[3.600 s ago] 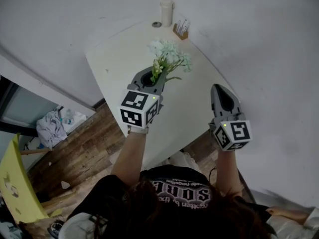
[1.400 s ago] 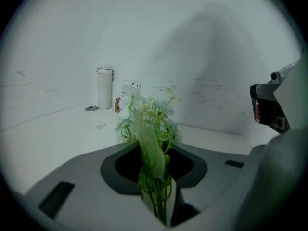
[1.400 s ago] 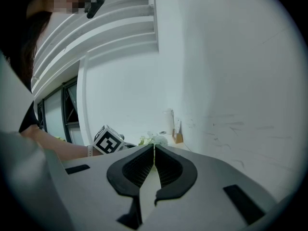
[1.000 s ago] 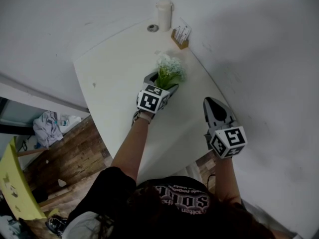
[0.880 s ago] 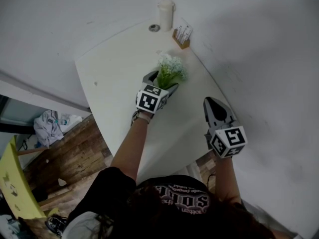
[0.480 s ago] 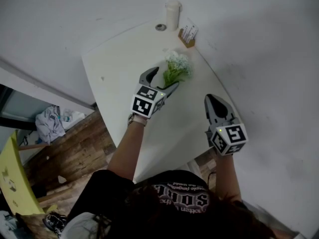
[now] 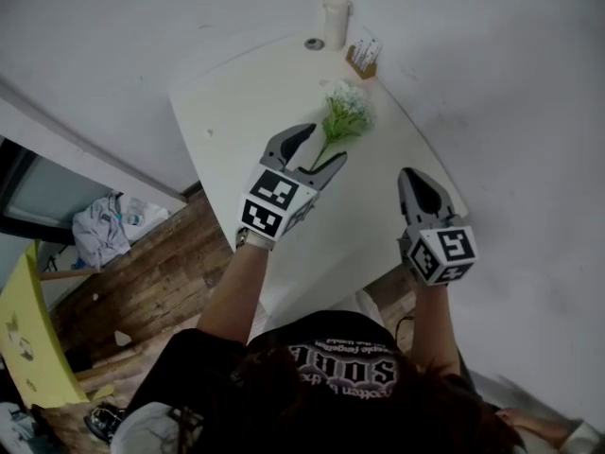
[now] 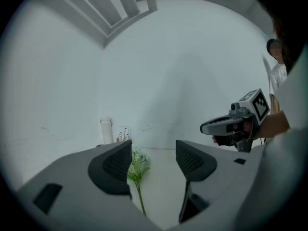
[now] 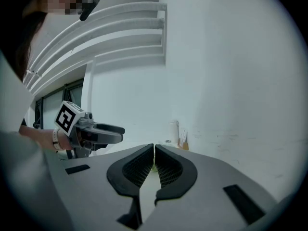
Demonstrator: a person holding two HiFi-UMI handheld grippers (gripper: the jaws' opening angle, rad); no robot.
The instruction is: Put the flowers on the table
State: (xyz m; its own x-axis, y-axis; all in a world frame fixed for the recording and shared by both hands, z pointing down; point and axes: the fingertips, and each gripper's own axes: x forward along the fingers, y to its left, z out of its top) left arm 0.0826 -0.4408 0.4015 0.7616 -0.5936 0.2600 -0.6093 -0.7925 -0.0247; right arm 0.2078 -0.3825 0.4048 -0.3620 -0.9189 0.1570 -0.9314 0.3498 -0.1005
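Note:
A small bunch of white flowers (image 7: 346, 112) with green stems lies on the white table (image 7: 236, 102), toward its far right side. My left gripper (image 7: 321, 147) hangs above the table just short of the stem end and is open. Its jaws have just been closing, with nothing gripped between them. In the left gripper view the flowers (image 8: 138, 165) show on the tabletop through the gap of the left gripper (image 8: 154, 150). My right gripper (image 7: 417, 180) hovers over the table's right edge, shut and empty. Its pads meet in the right gripper view (image 9: 154, 150).
At the table's far corner stand a white cylindrical cup (image 7: 336, 22), a small wooden holder with cards (image 7: 363, 60) and a small round object (image 7: 314, 43). White walls close in behind and to the right. Wooden floor (image 7: 142, 291) with a pile of cloth (image 7: 106, 230) lies left.
The left gripper let go of the flowers, which stay lying on the table, then rose and drew back toward me. The right gripper shifted slightly.

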